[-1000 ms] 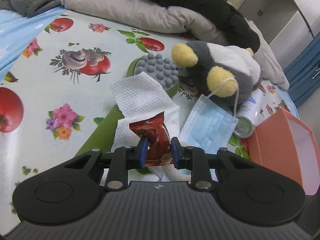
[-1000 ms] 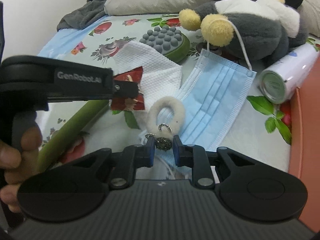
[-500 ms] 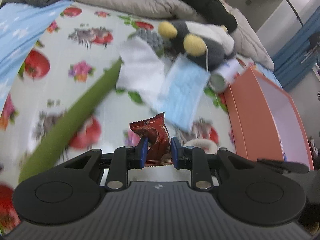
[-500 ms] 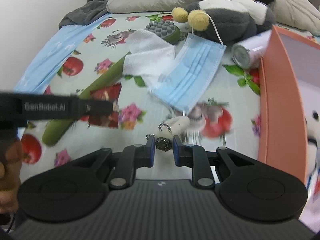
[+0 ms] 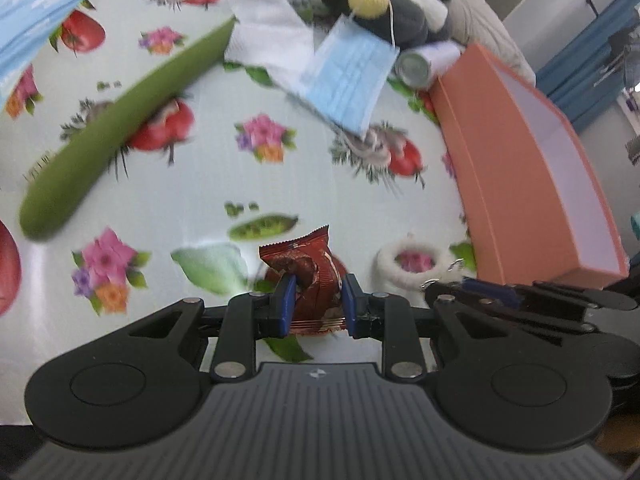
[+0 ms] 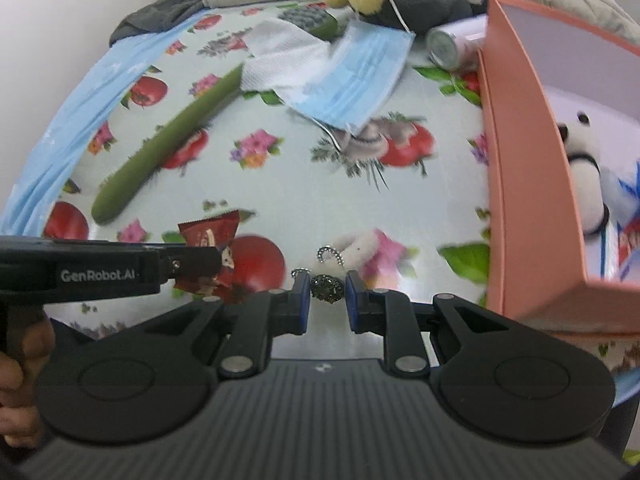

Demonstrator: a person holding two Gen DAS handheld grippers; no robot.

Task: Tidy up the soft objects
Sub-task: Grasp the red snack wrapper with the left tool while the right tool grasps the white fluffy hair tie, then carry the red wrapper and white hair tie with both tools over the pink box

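The left claw (image 5: 316, 304) grips a crinkled red foil snack packet (image 5: 306, 276). The right claw (image 6: 327, 294) pinches the metal charm of a fluffy white ring (image 6: 356, 250), beside the open salmon-pink cardboard box (image 6: 520, 184) holding a white plush bear (image 6: 584, 160).

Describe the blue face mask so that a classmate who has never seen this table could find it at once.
Start at the orange box on the right of the flowered tablecloth. Beyond its far corner lies a grey plush toy. The face mask lies just before it, partly over a white tissue: pleated and pale blue.
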